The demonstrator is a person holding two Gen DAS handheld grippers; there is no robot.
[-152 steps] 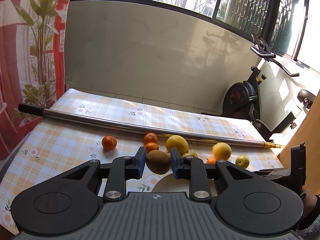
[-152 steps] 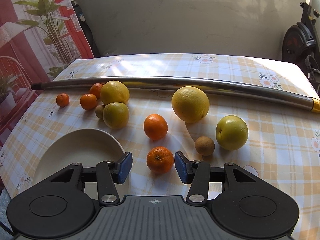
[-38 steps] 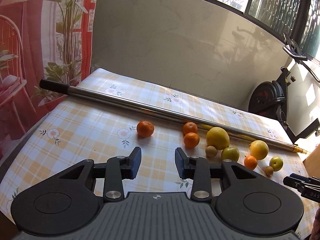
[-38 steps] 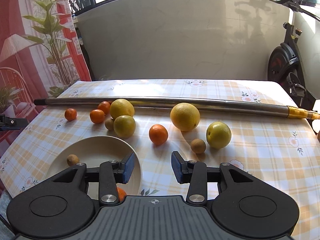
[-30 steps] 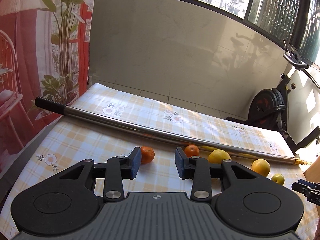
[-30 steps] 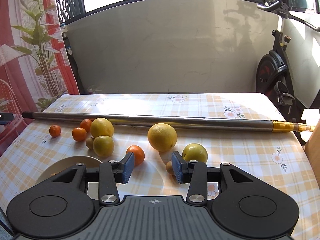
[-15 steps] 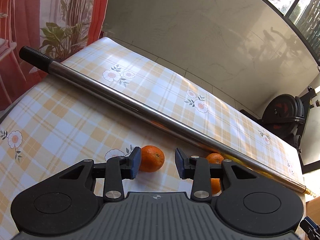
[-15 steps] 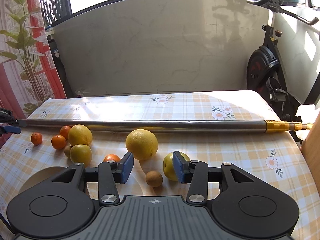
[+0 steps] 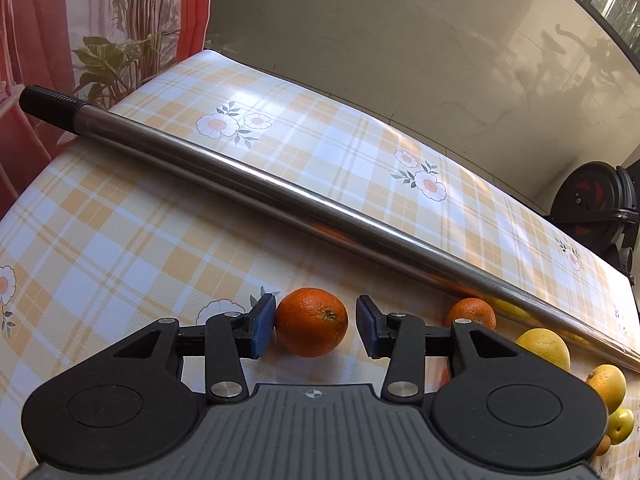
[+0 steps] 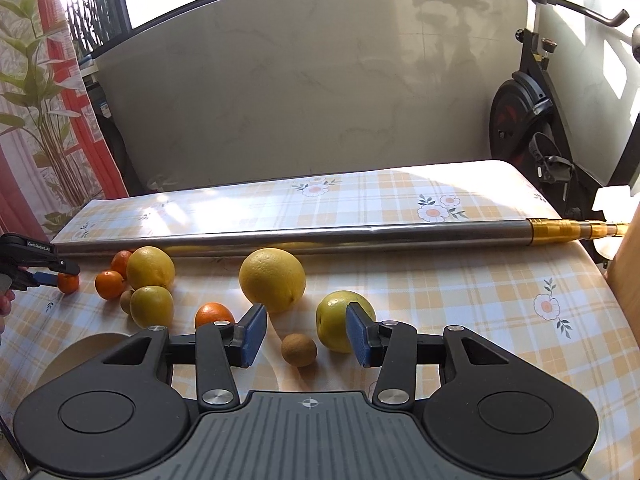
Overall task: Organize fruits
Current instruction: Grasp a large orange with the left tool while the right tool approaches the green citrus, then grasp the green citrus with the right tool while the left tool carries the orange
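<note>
A tangerine (image 9: 311, 322) rests on the checked tablecloth between the blue pads of my left gripper (image 9: 316, 312). Its jaws are opening: the left pad sits right beside the peel, and a gap shows at the right pad. The right wrist view shows this gripper (image 10: 48, 278) at the far left, around the same tangerine (image 10: 69, 283). My right gripper (image 10: 306, 328) is open, with a small brown fruit (image 10: 299, 349) on the cloth between its fingers, untouched. A cream plate (image 10: 80, 350) lies low on the left, partly hidden.
A long steel pole (image 10: 320, 236) lies across the table behind the fruit. Near the right gripper are a green-yellow fruit (image 10: 334, 320), a large yellow citrus (image 10: 272, 280), a tangerine (image 10: 214, 315) and several more fruits to the left. An exercise bike (image 10: 528, 120) stands at the back right.
My left gripper has sunk and come close to the tangerine, which now sits between its jaws, and the jaws have widened. The right gripper has dipped slightly toward the small brown fruit.
</note>
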